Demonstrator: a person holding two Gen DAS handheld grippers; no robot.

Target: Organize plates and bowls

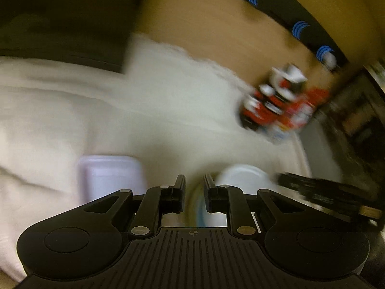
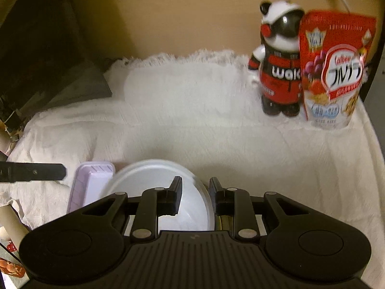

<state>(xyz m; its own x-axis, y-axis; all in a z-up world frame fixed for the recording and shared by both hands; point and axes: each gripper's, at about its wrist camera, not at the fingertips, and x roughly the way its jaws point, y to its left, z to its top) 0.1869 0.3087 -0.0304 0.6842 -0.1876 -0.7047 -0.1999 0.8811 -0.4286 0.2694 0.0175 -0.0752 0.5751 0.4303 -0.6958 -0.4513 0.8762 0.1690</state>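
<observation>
A white bowl (image 2: pixel 154 187) lies on the white cloth close under my right gripper (image 2: pixel 195 185). Its right rim runs up between the two fingers, and the gripper is shut on that rim. A lavender rectangular tray (image 2: pixel 93 180) sits just left of the bowl. The left wrist view is badly blurred. There the tray (image 1: pixel 108 175) is to the left of my left gripper (image 1: pixel 194 183) and the white bowl (image 1: pixel 243 175) to its right. The left fingers stand close together with a narrow gap. A blurred pale band shows in that gap, and I cannot tell whether it is gripped.
A black, white and red mascot figure (image 2: pixel 279 60) and a red cereal bag (image 2: pixel 336 69) stand at the back right of the cloth (image 2: pixel 192 120). A dark box (image 2: pixel 43 48) stands at the back left. The left gripper's finger (image 2: pixel 33 172) reaches in from the left.
</observation>
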